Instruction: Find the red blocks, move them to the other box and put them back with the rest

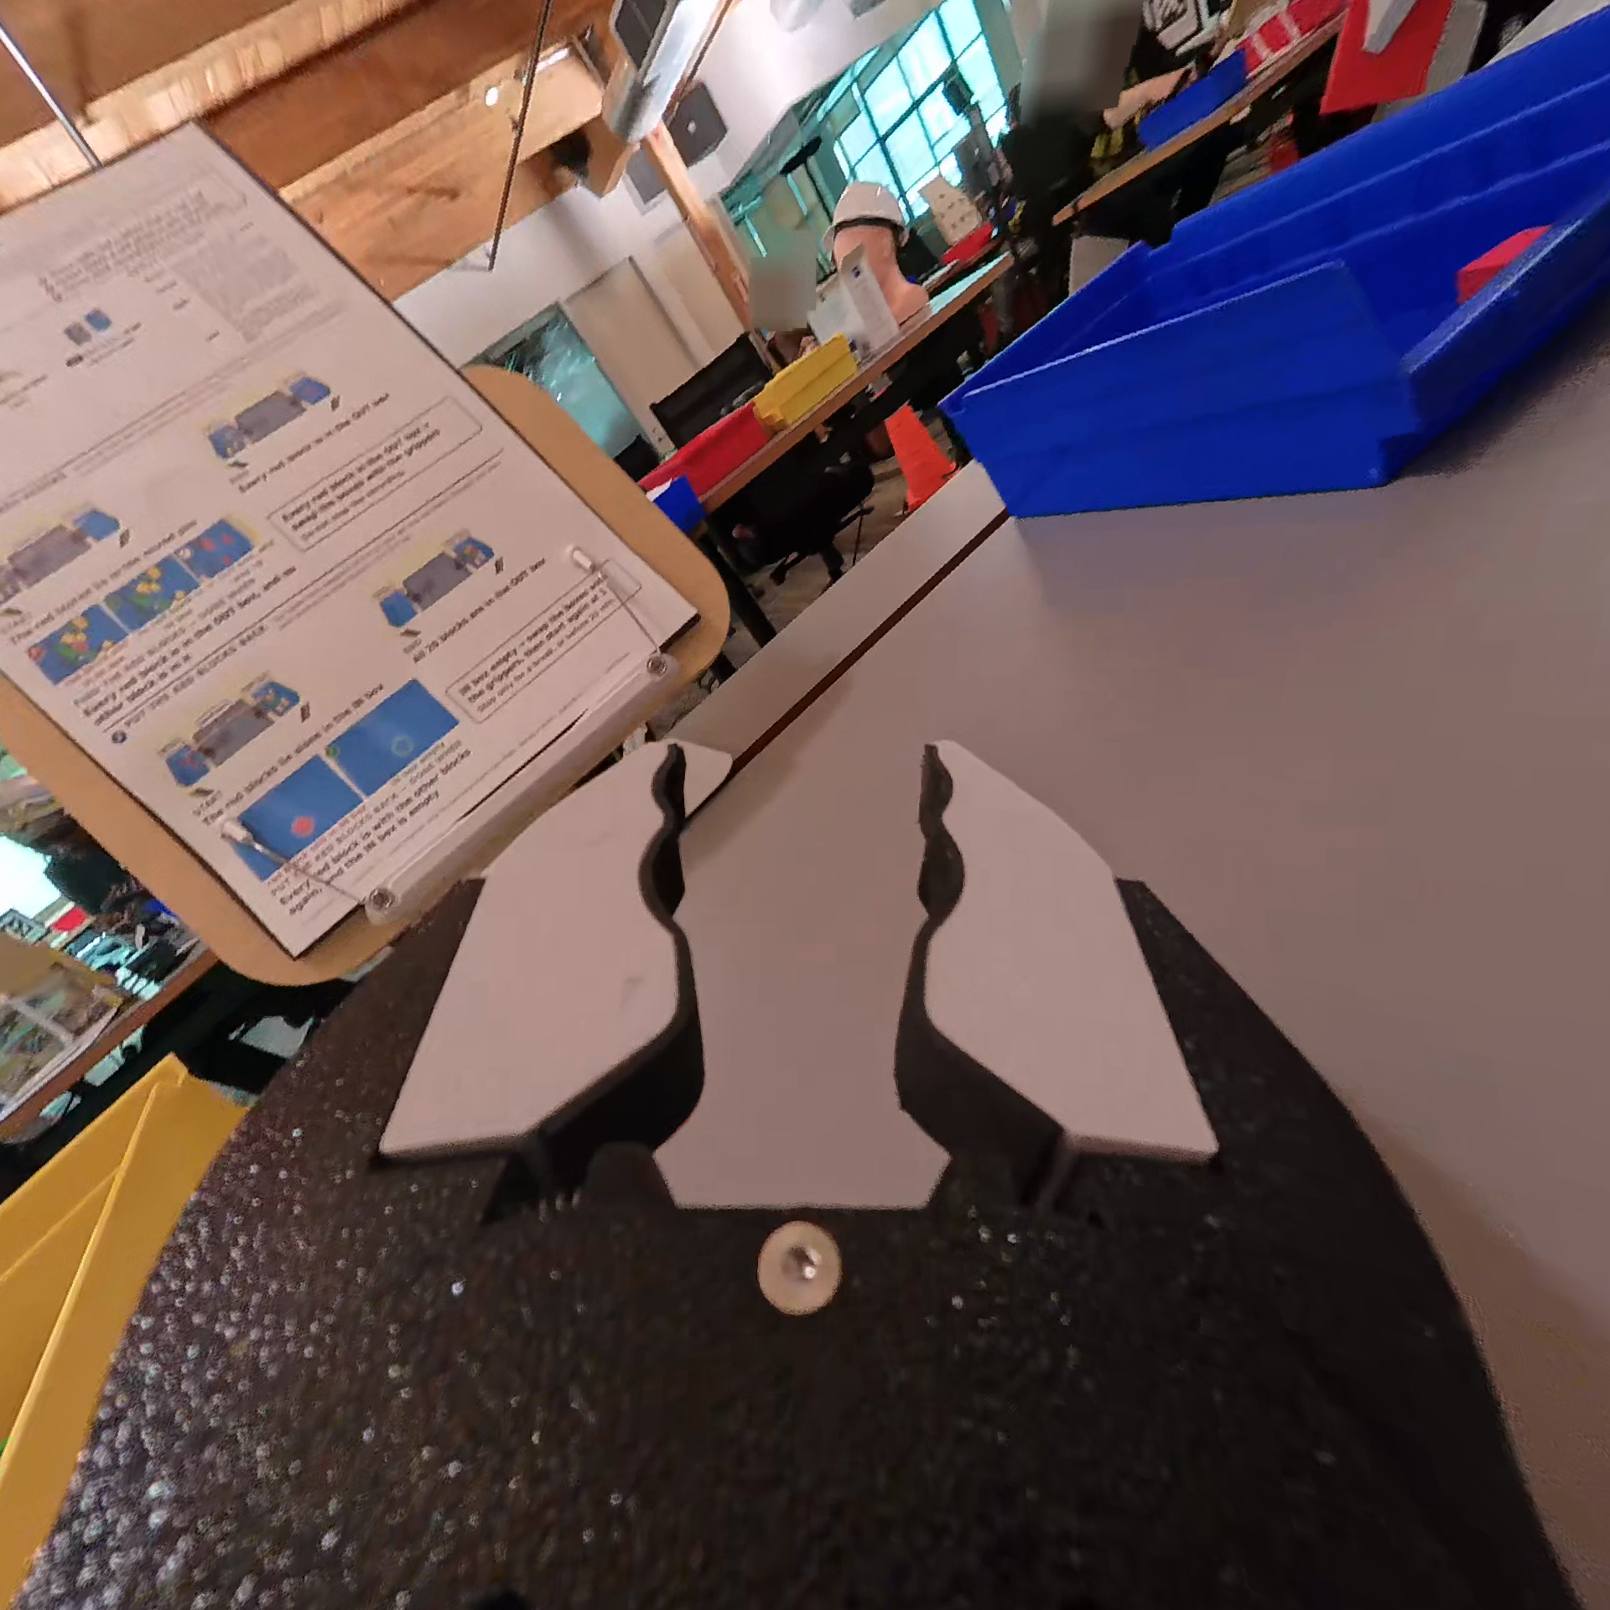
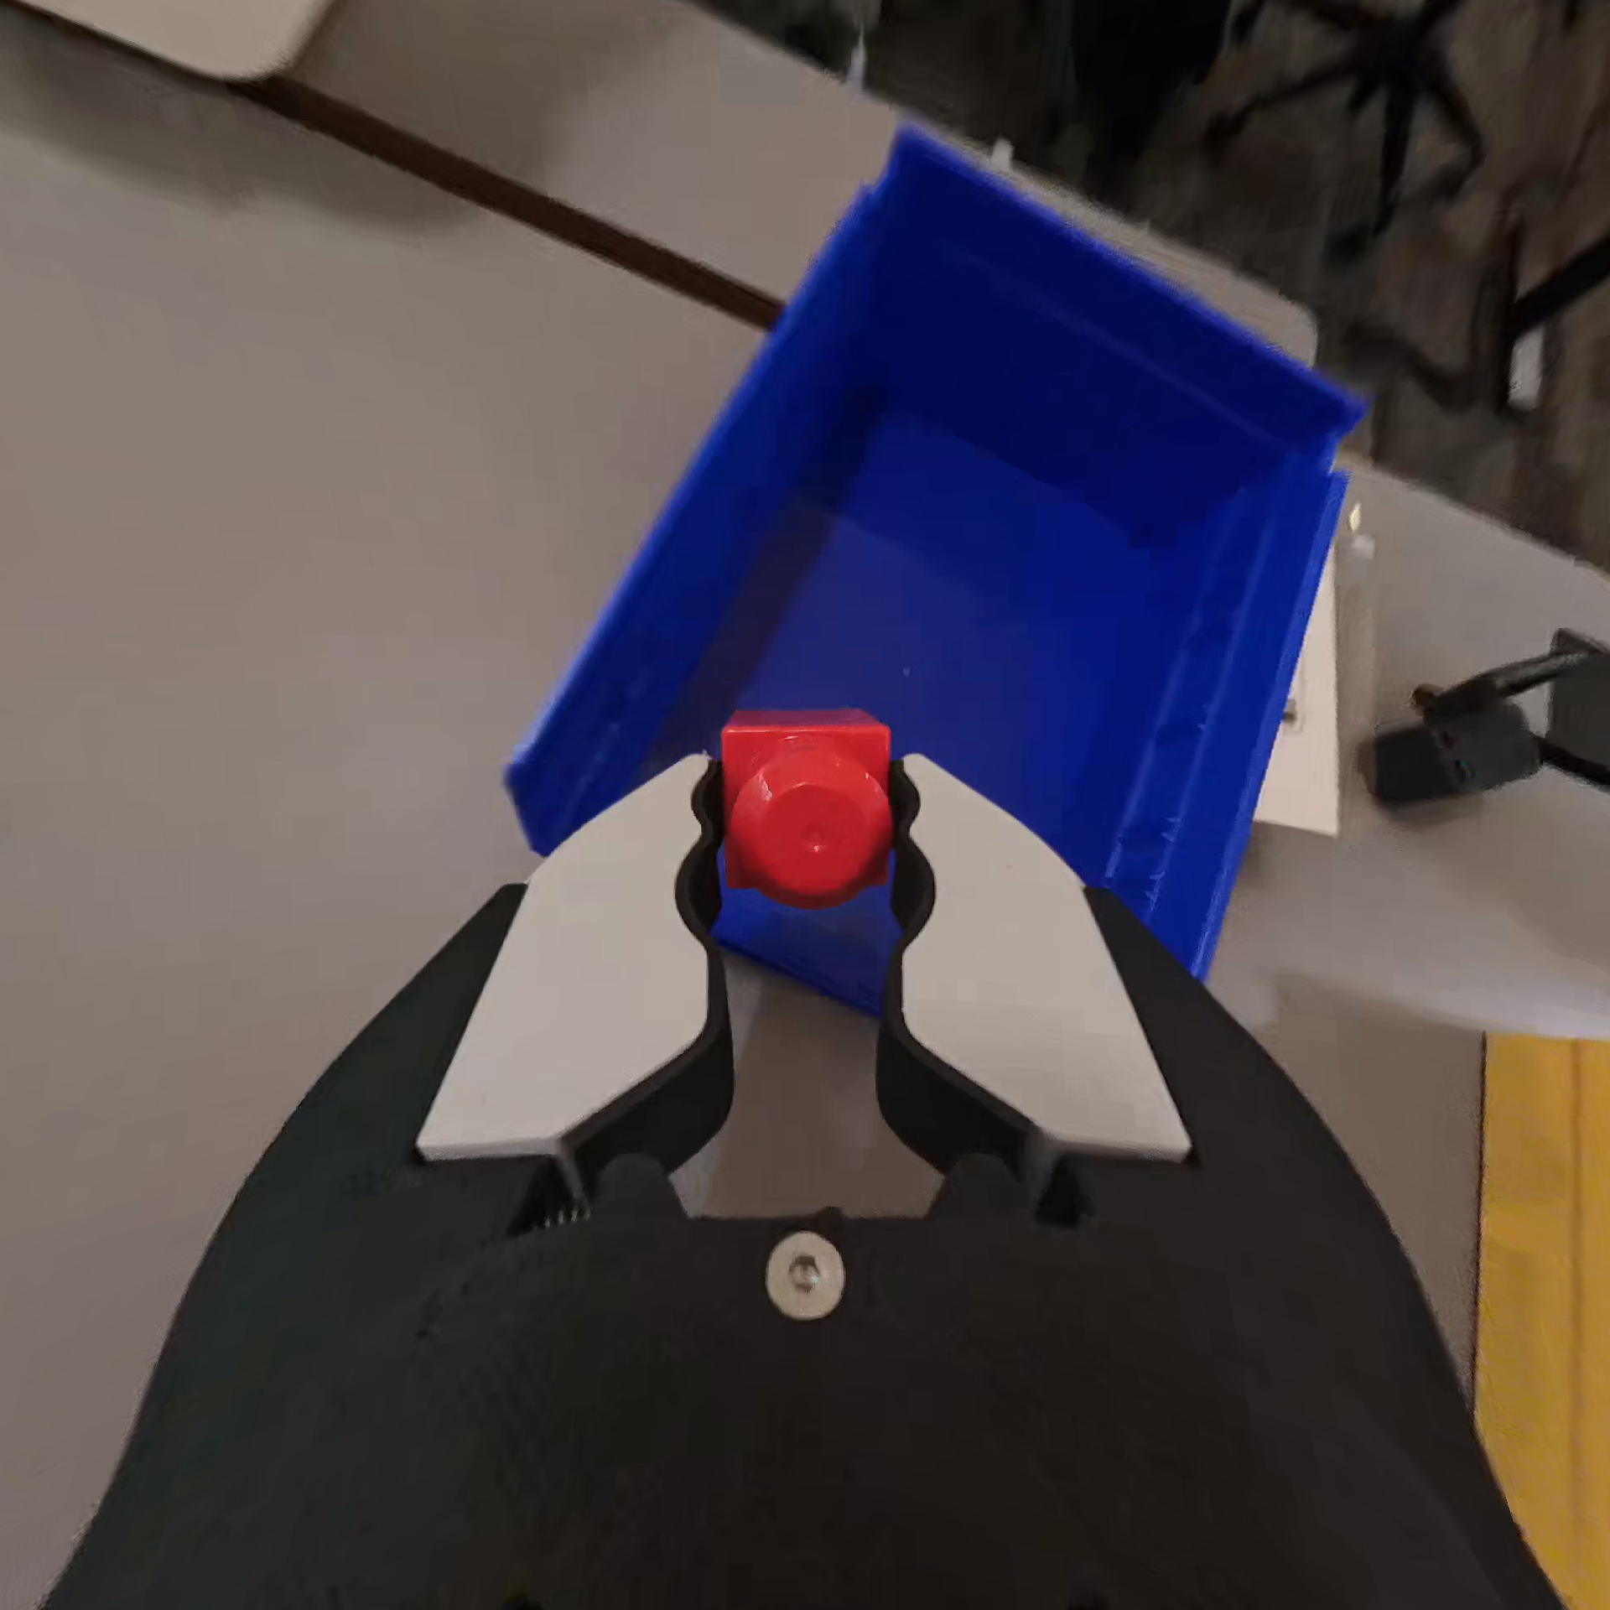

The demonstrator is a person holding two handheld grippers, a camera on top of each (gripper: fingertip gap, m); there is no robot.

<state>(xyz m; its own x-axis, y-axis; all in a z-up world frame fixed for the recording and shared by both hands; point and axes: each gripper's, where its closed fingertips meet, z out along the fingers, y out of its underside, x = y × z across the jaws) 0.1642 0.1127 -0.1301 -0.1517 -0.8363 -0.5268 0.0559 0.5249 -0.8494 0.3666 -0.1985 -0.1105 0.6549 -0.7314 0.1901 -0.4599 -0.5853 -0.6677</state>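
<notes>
The right gripper [image 2: 806, 815] clamps 1 red block [image 2: 806, 819] above the blue box [image 2: 1002, 610] — carry it well past the near wall, lower, then release; left gripper [image 1: 801, 784] gapes, holding nothing.

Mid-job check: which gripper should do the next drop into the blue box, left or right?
Right. The right gripper is shut on a red block, poised over the near rim of the blue box. The left gripper is open over bare table.
</notes>
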